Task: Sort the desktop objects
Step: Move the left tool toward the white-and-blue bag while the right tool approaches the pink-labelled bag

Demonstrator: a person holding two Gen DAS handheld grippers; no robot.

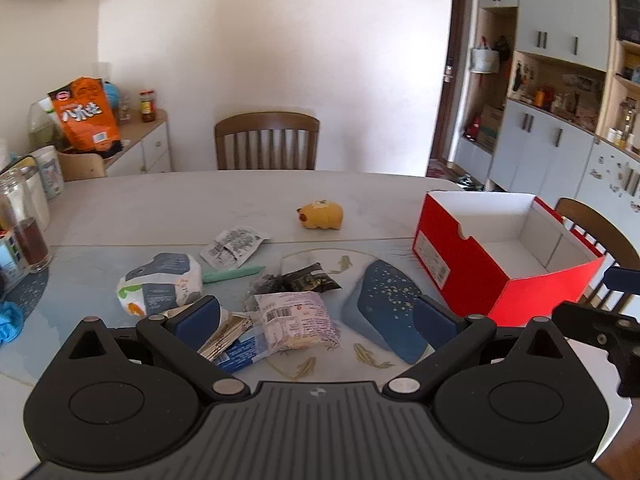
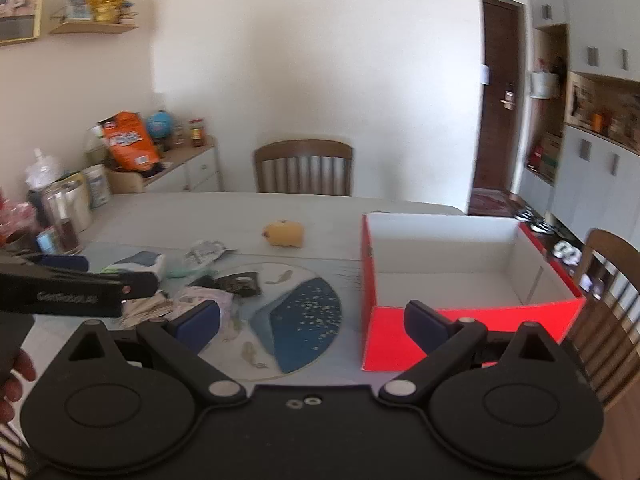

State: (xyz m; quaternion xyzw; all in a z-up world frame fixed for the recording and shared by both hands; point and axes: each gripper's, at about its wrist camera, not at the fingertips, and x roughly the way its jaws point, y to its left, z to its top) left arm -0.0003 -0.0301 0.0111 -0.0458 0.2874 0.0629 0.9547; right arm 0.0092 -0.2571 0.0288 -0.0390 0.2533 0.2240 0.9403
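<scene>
Marble-grey table (image 1: 160, 204) spreads out under both my grippers, with a wooden chair (image 1: 267, 140) pushed in at its far side. Next in size is the red box (image 1: 472, 264), open-topped with a white inside, standing on the right part of the table; from my right wrist camera its red front wall sits just beyond my right gripper (image 2: 312, 320). A round mat (image 1: 384, 312) with a dark blue patch and small fish lies between the box and the clutter. That clutter gathers on the left: a white and grey pouch (image 1: 160, 284), a pink-white packet (image 1: 296, 316) lying in front of my left gripper (image 1: 316, 316), a blue-edged packet (image 1: 236, 348) partly under it, a black packet (image 1: 308, 280), a crumpled printed wrapper (image 1: 234, 246) and a green stick (image 1: 232, 273) beside the pouch. A yellow toy (image 1: 322, 215) rests alone farther back, well apart from the pile. Both my grippers hang above the table with jaws spread wide and nothing between the pads; my left one shows at the left edge of the right camera, with a hand (image 2: 14, 376) below it
</scene>
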